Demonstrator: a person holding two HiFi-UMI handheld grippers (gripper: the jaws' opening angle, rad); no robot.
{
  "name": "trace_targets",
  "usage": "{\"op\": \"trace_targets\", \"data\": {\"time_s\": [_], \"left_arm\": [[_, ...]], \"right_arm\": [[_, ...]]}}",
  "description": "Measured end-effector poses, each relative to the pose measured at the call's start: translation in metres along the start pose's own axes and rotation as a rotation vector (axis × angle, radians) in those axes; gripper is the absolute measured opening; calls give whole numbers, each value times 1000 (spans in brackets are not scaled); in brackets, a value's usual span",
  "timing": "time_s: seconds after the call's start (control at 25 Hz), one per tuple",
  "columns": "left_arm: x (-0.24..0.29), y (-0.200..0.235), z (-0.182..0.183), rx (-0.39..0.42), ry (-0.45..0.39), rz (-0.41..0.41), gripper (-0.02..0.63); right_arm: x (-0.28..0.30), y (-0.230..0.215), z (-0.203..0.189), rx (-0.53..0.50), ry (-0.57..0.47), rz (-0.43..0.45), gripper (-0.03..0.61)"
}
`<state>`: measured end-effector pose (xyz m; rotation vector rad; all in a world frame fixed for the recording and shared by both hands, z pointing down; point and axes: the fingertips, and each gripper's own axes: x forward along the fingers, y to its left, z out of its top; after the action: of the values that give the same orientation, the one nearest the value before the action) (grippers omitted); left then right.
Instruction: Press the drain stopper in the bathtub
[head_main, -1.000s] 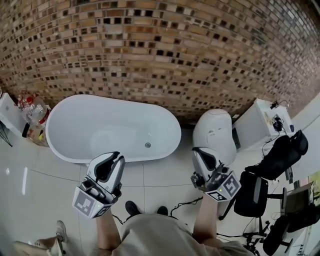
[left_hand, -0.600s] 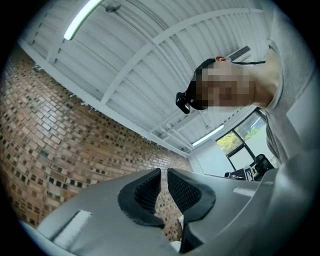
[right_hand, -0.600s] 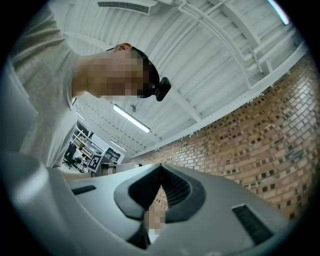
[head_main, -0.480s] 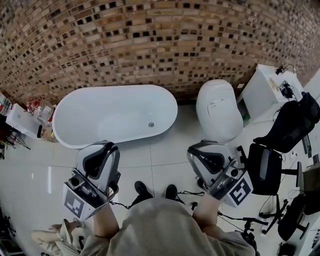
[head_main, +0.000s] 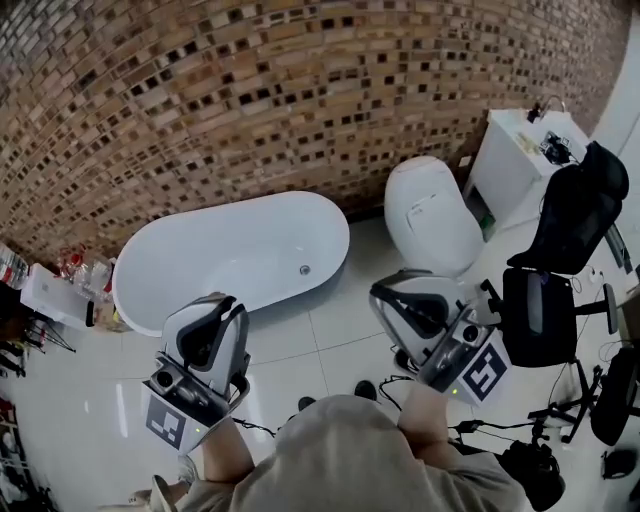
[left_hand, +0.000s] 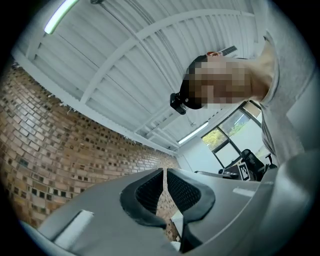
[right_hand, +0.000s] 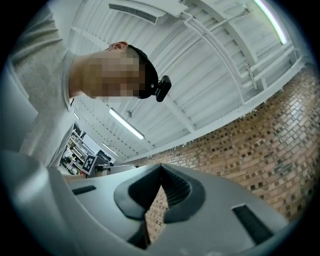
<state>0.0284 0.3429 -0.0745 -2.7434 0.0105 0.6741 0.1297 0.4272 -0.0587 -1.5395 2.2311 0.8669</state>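
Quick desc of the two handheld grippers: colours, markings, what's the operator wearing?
The left gripper and right gripper have light grey moulded shells with black ribbed pads inside. The left marker cube and right marker cube are white with black square codes. The person wears a grey top, with forearms uncovered.

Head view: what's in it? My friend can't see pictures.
Seen from above, a person holds a left hand-held gripper and a right hand-held gripper over white floor tiles, short of an empty white bathtub. Its small drain stopper is untouched, and a toilet stands right of the tub by a brick wall.
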Motion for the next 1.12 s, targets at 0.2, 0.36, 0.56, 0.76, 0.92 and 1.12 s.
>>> {"op": "trace_targets", "data": {"time_s": [0.2, 0.36, 0.56, 0.76, 0.92, 1.12], "left_arm": [[-22, 25, 13, 2, -58, 16, 35], [-45, 41, 19, 2, -83, 34, 34], [-69, 57, 21, 2, -109, 80, 34], [-82, 59, 26, 11, -122, 114, 34], [-92, 58, 31, 28, -113, 132, 34], [-104, 55, 39, 25, -135, 157, 34]], "right_arm": [[33, 20, -5, -37, 55, 33, 12], [56, 38, -17, -54, 94, 49, 12], [76, 50, -27, -66, 128, 74, 13], [81, 57, -14, -85, 74, 95, 14], [83, 63, -8, -71, 28, 109, 14], [81, 74, -9, -79, 35, 123, 13]]}}
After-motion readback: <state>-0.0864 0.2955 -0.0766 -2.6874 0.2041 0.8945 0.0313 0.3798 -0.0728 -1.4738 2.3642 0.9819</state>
